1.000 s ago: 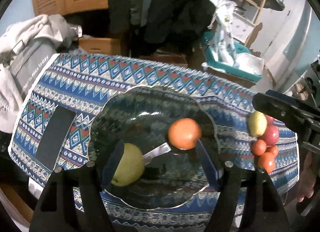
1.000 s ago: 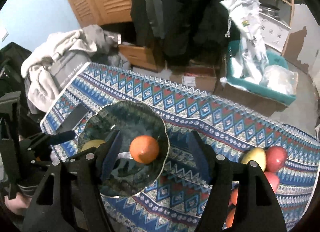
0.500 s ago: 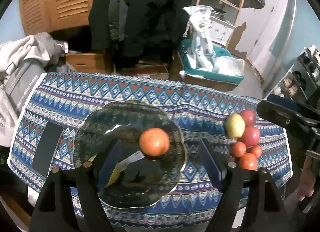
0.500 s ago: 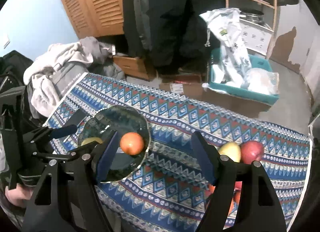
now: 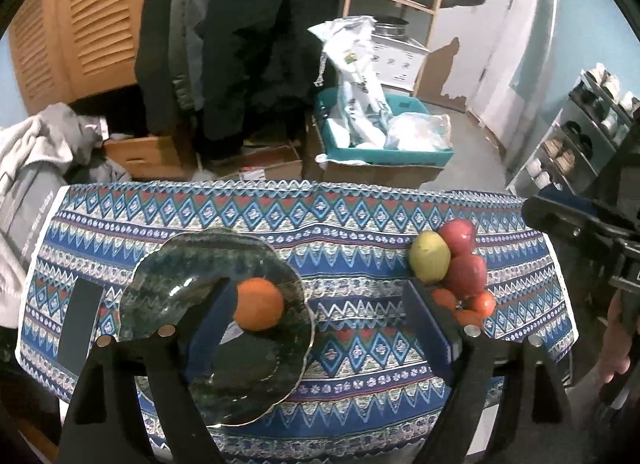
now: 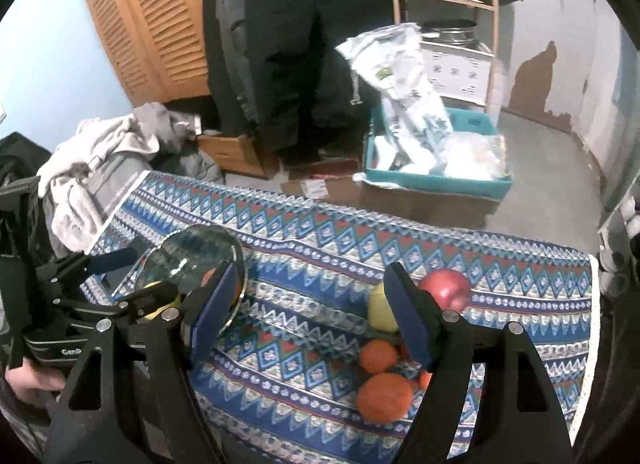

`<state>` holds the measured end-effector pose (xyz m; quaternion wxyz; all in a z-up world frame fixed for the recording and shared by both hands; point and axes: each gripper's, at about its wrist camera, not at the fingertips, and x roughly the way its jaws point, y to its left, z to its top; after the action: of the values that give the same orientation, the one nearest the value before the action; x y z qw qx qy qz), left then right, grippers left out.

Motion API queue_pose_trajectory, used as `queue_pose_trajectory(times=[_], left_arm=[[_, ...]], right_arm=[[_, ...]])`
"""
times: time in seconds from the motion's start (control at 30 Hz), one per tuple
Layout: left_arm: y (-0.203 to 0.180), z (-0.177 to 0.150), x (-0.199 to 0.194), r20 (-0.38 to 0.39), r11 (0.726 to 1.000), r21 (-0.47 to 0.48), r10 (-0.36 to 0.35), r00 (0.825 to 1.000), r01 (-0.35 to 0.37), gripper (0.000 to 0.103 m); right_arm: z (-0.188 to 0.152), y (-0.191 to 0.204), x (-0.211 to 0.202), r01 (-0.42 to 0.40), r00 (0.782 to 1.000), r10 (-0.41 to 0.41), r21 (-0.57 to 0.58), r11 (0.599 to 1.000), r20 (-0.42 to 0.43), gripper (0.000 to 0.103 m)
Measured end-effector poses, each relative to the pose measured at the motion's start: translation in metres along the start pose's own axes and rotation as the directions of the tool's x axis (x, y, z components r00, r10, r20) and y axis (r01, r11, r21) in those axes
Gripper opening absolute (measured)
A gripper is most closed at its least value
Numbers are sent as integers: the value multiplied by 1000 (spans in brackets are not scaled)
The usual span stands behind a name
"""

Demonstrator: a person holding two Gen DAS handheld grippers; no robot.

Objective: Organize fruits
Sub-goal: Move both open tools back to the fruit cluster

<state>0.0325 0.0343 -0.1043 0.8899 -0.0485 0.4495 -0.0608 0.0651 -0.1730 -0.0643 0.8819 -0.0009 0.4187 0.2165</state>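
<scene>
A dark glass plate sits on the patterned tablecloth and holds an orange. My left gripper hovers above the plate's right side. Its jaws are opening and its pads press on nothing. In the right wrist view, a yellow fruit shows in the plate behind the left gripper. At the cloth's right end lies a pile: a yellow fruit, two red apples and small oranges. My right gripper hangs above the cloth between plate and pile, its jaws opening and empty.
A flat black slab lies on the cloth left of the plate. Beyond the table are a heap of clothes, cardboard boxes and a teal bin with plastic bags. A hand holds the left gripper.
Both grippers have drawn back and up from the plate and their jaws have widened. The yellow fruit stays in the plate. The fruit pile has come further into view.
</scene>
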Motion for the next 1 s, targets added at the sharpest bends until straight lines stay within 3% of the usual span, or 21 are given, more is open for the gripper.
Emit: queue_pose_trajectory(times=[0.47, 1.0], left_arm=[[-46, 16, 5, 0, 996, 63, -58, 998, 58, 86], [-79, 22, 25, -35, 989, 127, -69, 997, 73, 86]], right_arm=[[-14, -53, -18, 68, 998, -68, 57, 996, 6, 78], [-31, -92, -9, 104, 994, -100, 117, 988, -36, 82]])
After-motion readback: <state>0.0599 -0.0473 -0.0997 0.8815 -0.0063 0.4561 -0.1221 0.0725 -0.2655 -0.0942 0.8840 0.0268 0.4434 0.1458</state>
